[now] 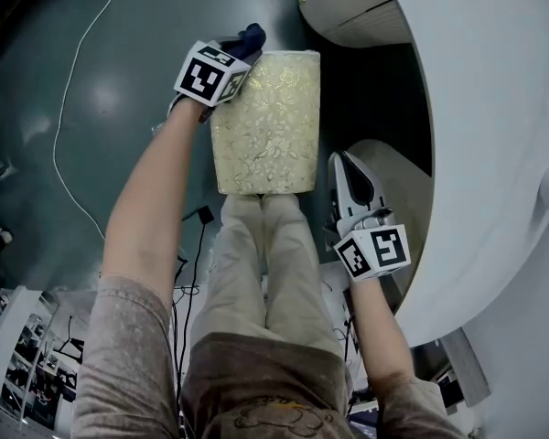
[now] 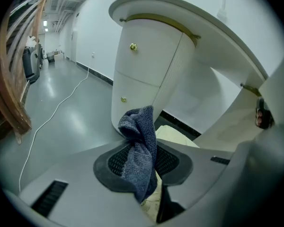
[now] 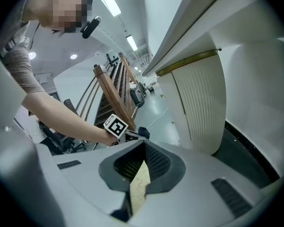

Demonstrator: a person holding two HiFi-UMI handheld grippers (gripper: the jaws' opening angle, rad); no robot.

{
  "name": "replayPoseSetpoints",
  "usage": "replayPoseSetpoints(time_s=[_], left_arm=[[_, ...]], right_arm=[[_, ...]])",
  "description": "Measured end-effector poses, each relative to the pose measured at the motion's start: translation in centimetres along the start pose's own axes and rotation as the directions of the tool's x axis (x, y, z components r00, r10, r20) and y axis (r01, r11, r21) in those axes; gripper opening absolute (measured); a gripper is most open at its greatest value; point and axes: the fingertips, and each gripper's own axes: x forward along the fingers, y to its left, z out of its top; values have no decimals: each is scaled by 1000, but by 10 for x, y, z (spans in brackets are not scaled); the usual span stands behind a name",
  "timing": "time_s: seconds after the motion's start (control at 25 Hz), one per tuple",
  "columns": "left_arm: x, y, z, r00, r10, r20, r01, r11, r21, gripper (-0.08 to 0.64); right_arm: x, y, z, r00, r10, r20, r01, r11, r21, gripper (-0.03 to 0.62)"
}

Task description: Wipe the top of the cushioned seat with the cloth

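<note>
The floor is shiny gray-green, with one white cable lying on it. I see one cushioned seat, gold on top. My left gripper is at the seat's far left corner, squeezing one blue cloth. My right gripper is beside the near right corner, jaws together, holding nothing.

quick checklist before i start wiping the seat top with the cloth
1. Cloth clamped in left gripper: ok.
2. Cloth at the cushioned seat's far left corner: ok.
3. Cloth pressed onto the seat top: cannot tell.
4. Nothing lying on the seat top: ok.
5. Right gripper off the seat, beside its right edge, jaws together and empty: ok.
</note>
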Motion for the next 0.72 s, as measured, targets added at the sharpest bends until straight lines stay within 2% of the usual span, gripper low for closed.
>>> replayPoseSetpoints(time_s=[0.12,0.44,0.72], left_arm=[[8,-9,-6,999,-22,-32,23,999,31,100],[11,-14,-10,998,-42,-42,44,999,30,100],[11,-23,-17,998,-56,-35,56,998,-6,100]], right_arm=[[-1,-2,0,1000,-6,3,6,1000,6,5],[-2,-6,-2,1000,-14,0,14,1000,5,5],[0,-6,-3,1000,-14,-2,14,1000,-3,5]])
